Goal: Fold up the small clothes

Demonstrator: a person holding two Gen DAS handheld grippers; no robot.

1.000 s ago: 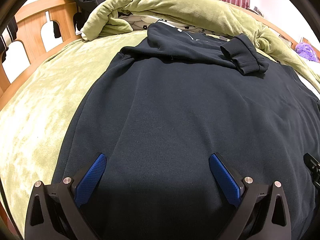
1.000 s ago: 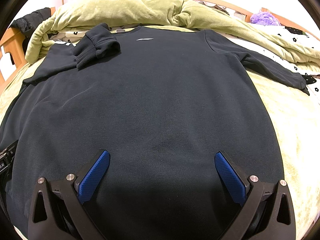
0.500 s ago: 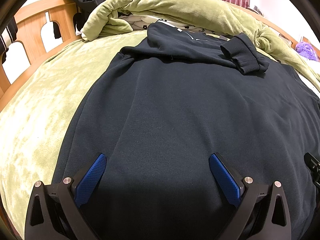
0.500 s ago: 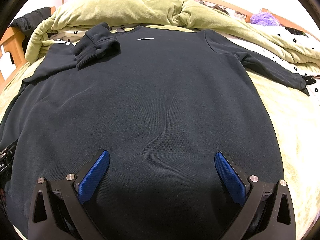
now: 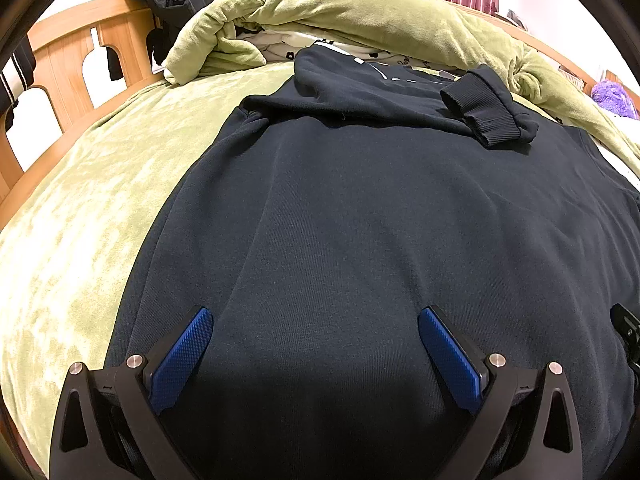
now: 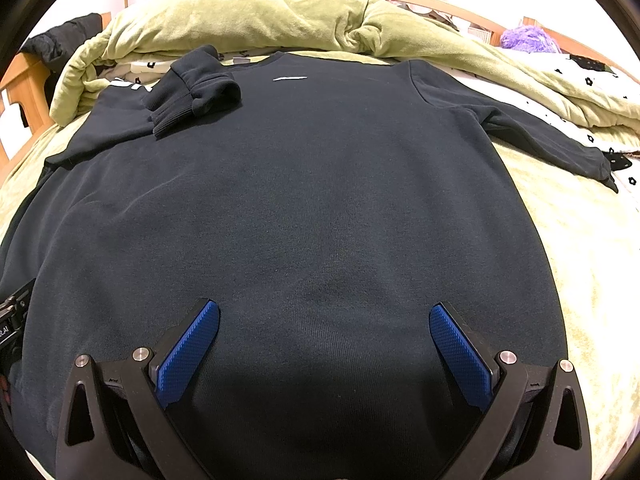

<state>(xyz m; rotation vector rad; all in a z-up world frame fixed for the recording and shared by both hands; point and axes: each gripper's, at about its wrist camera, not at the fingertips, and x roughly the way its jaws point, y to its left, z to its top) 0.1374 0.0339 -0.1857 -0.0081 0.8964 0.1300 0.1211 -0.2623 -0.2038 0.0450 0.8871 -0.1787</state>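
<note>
- Left gripper [image 5: 315,330]: blue fingers [image 5: 182,356] spread wide, holding nothing, above the hem end of the sweatshirt [image 5: 380,220].
- Right gripper [image 6: 324,328]: fingers [image 6: 460,350] likewise spread and empty.
- The sweatshirt lies flat on the bed [image 6: 580,232]; its hem is hidden below both views.
- One sleeve [image 6: 192,94] is folded across the chest; the other sleeve [image 6: 540,140] stretches outward.

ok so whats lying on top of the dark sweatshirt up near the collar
One sleeve is folded back across the sweatshirt, its ribbed cuff resting on the chest. The other sleeve lies out on the bed. The fabric under the folded sleeve is hidden.
</note>
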